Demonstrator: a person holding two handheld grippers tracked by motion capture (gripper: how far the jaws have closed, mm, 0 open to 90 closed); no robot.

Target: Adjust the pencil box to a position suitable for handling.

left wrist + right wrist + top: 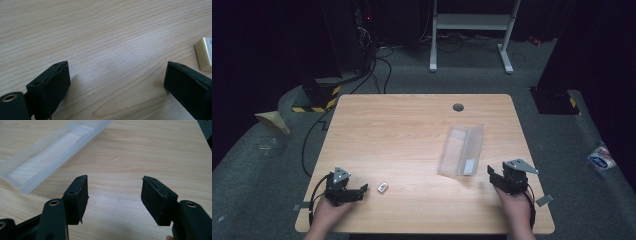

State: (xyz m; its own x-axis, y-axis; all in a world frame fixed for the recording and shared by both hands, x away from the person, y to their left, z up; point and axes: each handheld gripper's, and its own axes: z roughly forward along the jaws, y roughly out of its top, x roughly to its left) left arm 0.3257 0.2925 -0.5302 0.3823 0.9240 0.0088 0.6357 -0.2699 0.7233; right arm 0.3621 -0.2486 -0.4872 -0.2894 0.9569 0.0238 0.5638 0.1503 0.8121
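Left claw (362, 191) rests on the table (402, 135) near the near-left corner, jaws wide apart w/ nothing betw. them; a small cream block (383, 187) lies just right of it, not touching. Right claw (493, 176) hangs at near right, jaws partly open & empty, w/ the clear plastic tray (462, 149) just to its far left

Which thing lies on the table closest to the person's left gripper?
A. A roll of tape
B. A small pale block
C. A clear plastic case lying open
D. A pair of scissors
B: in the high view the small pale block lies just beside the left gripper, while the clear plastic case lies open across the table, nearer the right gripper.
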